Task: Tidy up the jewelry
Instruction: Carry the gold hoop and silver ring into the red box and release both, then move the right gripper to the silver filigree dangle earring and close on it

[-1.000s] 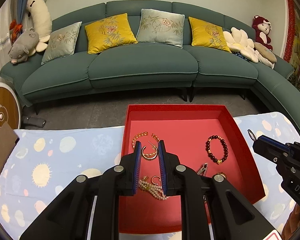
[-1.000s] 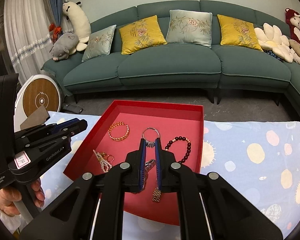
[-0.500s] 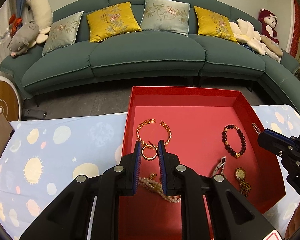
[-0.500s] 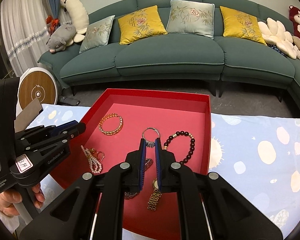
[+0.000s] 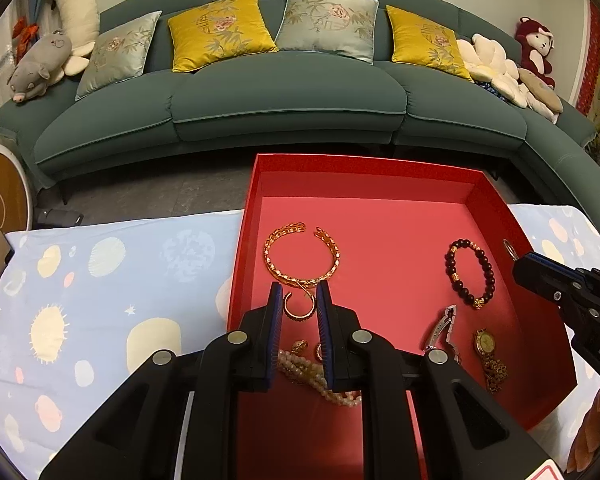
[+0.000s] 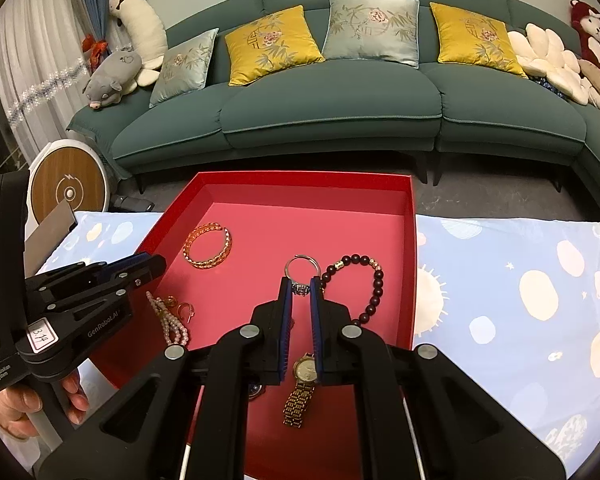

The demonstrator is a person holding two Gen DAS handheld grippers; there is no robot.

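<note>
Jewelry lies scattered in the red tray (image 5: 496, 196), bare floor toward twelve o'clock. Left tongs (image 5: 299, 294) grasp a gold earring (image 5: 299, 307); right tongs (image 6: 299, 284) grasp a silver ring (image 6: 301, 269).

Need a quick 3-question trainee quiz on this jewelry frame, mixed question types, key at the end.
1. What does the right gripper hold? A) a silver ring B) a pearl strand C) a gold watch
2. True or false: the dark bead bracelet lies outside the red tray.
3. The left gripper holds a gold hoop. Which piece lies in the tray just beyond its tips?

Key: 1 A. 2 False, it lies inside the tray. 3 The gold bangle.
</note>
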